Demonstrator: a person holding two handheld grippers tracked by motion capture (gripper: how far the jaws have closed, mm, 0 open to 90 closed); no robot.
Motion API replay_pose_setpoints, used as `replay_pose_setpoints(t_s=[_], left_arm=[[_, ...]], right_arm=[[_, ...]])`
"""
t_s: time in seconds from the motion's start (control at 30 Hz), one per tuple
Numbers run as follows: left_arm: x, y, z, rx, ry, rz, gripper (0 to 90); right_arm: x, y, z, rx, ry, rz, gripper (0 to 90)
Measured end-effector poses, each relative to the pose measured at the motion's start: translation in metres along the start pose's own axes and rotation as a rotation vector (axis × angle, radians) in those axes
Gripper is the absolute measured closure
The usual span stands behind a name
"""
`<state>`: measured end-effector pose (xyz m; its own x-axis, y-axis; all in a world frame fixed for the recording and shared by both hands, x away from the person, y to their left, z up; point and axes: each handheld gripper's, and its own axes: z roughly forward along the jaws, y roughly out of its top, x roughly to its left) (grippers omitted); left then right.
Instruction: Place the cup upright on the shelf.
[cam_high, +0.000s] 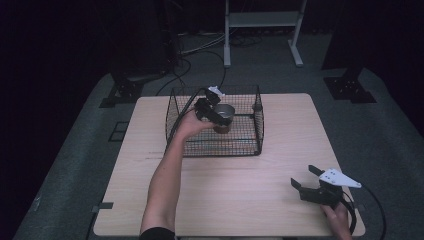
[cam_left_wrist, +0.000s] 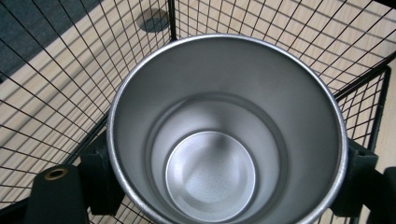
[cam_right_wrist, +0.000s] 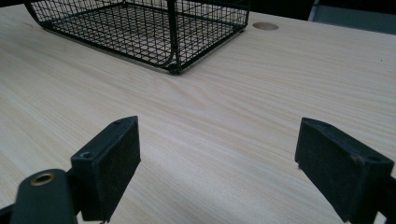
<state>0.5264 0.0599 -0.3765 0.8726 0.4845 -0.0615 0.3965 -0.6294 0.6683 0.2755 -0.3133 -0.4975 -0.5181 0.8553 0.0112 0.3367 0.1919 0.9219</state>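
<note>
Steel cup (cam_high: 223, 116) is held upright, mouth up, by the clenched jaws of the left gripper (cam_high: 214, 113) inside the wire basket (cam_high: 215, 147) at frame centre, while the right gripper (cam_high: 307, 179) is kept released at lower right.

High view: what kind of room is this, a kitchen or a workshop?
More likely a lab or recording studio than a kitchen. A lone wooden table stands on grey carpet amid dark surroundings, with cables trailing across the floor and equipment stands behind. The person works with handheld tools, not bare hands.
</note>
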Motion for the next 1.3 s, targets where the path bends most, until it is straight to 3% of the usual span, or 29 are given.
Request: replay_pose_setpoints(t_s=[1.3], left_arm=[[0.004, -0.016, 0.035, 0.134, -0.032, -0.009, 17.6]], right_arm=[[0.000, 0.000, 0.000, -0.002, 0.002, -0.008, 13.4]])
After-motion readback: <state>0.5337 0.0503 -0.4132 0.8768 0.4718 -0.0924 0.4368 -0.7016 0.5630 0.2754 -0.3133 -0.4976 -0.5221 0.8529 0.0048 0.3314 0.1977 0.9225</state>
